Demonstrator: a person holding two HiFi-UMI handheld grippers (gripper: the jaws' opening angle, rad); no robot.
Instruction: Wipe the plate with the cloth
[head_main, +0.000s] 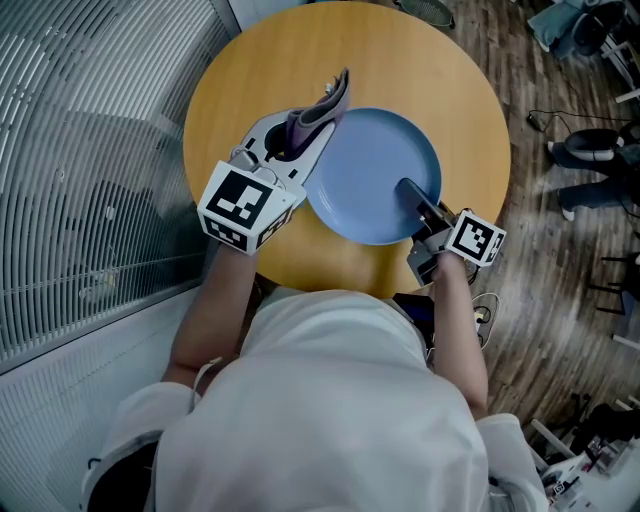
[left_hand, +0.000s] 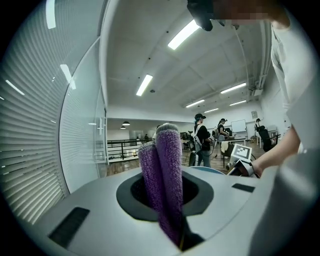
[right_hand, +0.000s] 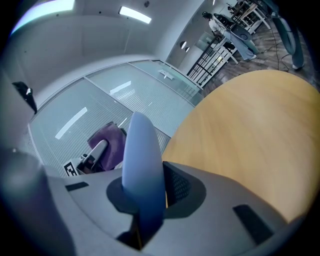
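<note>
A blue plate (head_main: 370, 170) is held up over the round wooden table (head_main: 450, 80). My right gripper (head_main: 415, 200) is shut on its near right rim. In the right gripper view the plate (right_hand: 142, 170) stands edge-on between the jaws. My left gripper (head_main: 300, 135) is at the plate's left rim, shut on a purple cloth (head_main: 320, 110). The cloth's folded end sticks out past the jaws over the plate's upper left edge. In the left gripper view the cloth (left_hand: 165, 175) rises upright from the jaws, with a sliver of the plate (left_hand: 207, 170) behind it.
A curved glass wall with blinds (head_main: 90, 150) runs close along the table's left side. Wood floor with chair bases and cables (head_main: 590, 150) lies to the right. Several people (left_hand: 202, 142) stand far back in the room.
</note>
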